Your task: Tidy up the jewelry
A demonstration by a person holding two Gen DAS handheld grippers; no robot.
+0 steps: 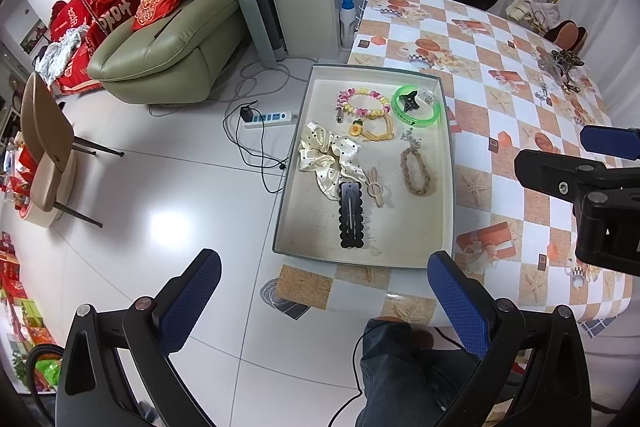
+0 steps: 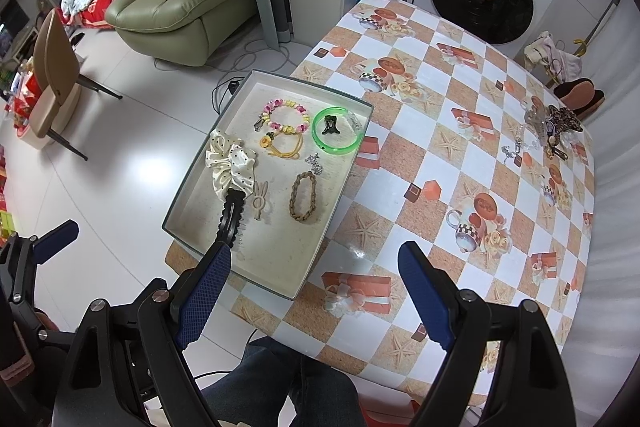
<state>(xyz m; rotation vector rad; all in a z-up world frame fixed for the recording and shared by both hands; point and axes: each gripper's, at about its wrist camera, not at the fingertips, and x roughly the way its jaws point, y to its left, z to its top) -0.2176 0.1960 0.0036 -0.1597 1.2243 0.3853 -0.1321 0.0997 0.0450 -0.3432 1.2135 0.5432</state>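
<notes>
Both the left gripper (image 1: 324, 301) and the right gripper (image 2: 314, 293) are hovering wide apart and holding nothing, near the table (image 2: 448, 163) edge. Most jewelry is lying in the grey tray (image 1: 447, 163); a tangled pile (image 2: 548, 131) is waiting at the far right. Reaching there, the right gripper should probably be pinching one piece, lifting slowly to avoid snagging chains.

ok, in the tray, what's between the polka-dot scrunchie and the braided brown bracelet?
The beige rabbit-ear clip lies between the scrunchie and the braided bracelet, with bare tray floor around it. Left wrist view shows it best.
</notes>
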